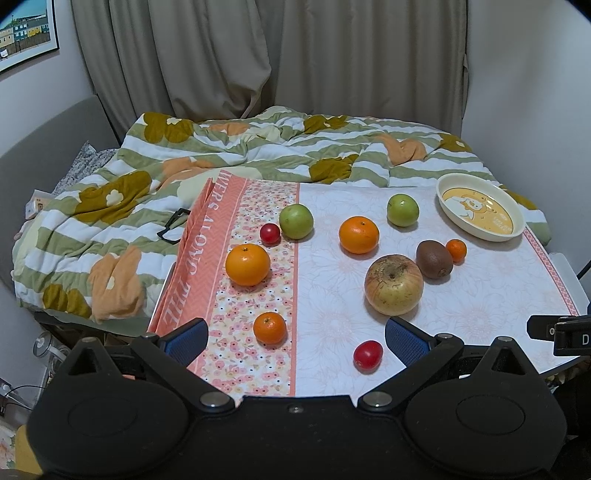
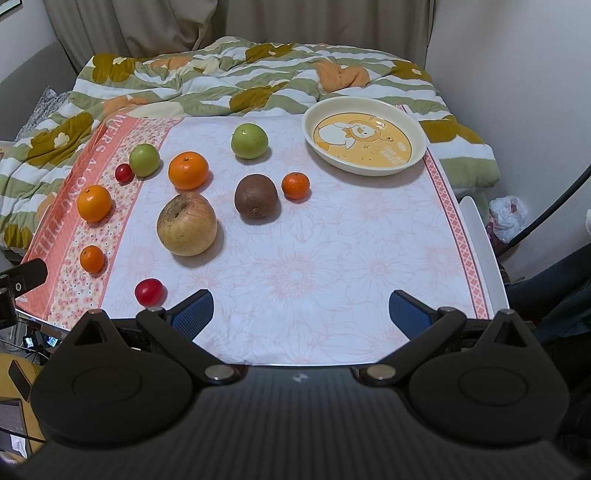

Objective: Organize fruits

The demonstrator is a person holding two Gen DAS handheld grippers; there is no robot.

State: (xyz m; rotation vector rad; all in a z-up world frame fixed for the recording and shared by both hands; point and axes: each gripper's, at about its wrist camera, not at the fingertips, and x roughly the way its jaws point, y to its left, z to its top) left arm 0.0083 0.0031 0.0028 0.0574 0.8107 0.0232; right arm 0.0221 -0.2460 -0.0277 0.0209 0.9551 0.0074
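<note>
Right wrist: floral tablecloth [image 2: 314, 266], quilt [image 2: 207, 81], curtains [image 2: 147, 26] behind; both grippers spread.

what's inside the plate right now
No fruit. The plate holds only its printed yellow cartoon picture, and all the fruit sits on the tablecloth. Its near wall hides a thin strip of the floor inside.

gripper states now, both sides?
Left gripper: open, holding nothing.
Right gripper: open, holding nothing.
</note>
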